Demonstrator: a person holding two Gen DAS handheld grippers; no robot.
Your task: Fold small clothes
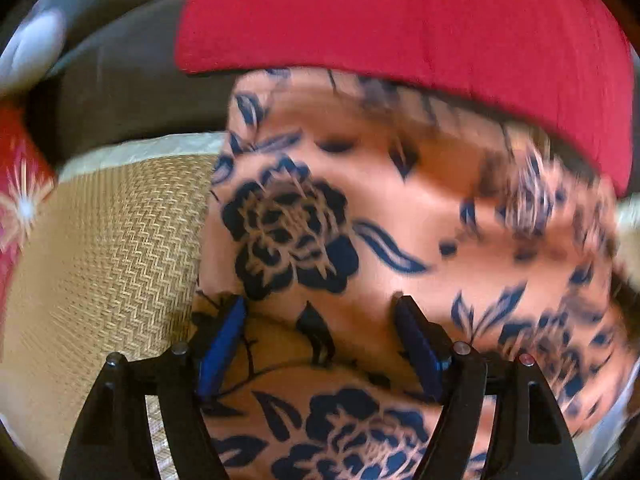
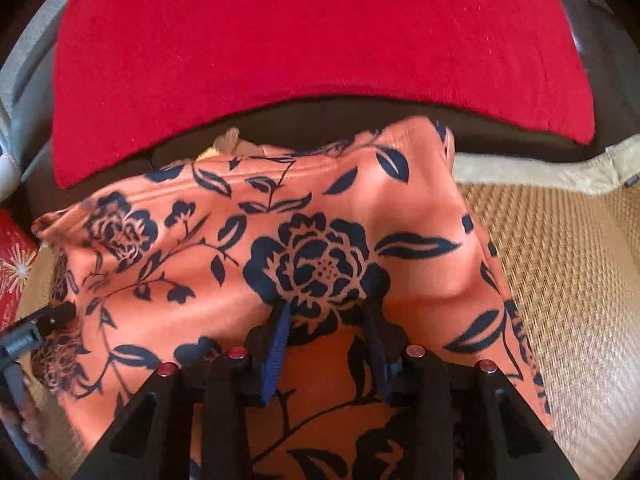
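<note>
Orange fabric garment point(image 2: 224, 280), smooth and slightly glossy, printed with dark navy roses and leaves. It lies rumpled on a woven straw mat point(image 2: 560, 264) with a herringbone weave, tan colour. Mat has a pale cloth edging point(image 2: 532, 172) along its far edge. Garment covers the middle of the mat, far hem reaching that edge; soft folds and ridges run across it, one raised hump near its right side.

Beyond the far edge: thick red knit-looking cloth point(image 2: 312, 40), matte, rectangular with rounded corners, lying on a dark brown surface point(image 2: 320, 124). Red patterned item with white starburst print point(image 2: 16, 264) sits at the mat's left edge.

Right gripper point(image 2: 326, 308): black frame, blue pads, fingers apart at a moderate gap, tips pressed into the garment around the big rose print. Fabric sits between the fingers but the pads are not closed on it.

Left gripper point(image 1: 320, 308): fingers spread wider, tips down on the garment near its left edge, cloth bunched between and under them. Not clamped. Left view is motion-blurred, right part of the fabric smeared. Left gripper also shows in the right view at the garment's left side point(image 2: 60, 312), touching the cloth.
</note>
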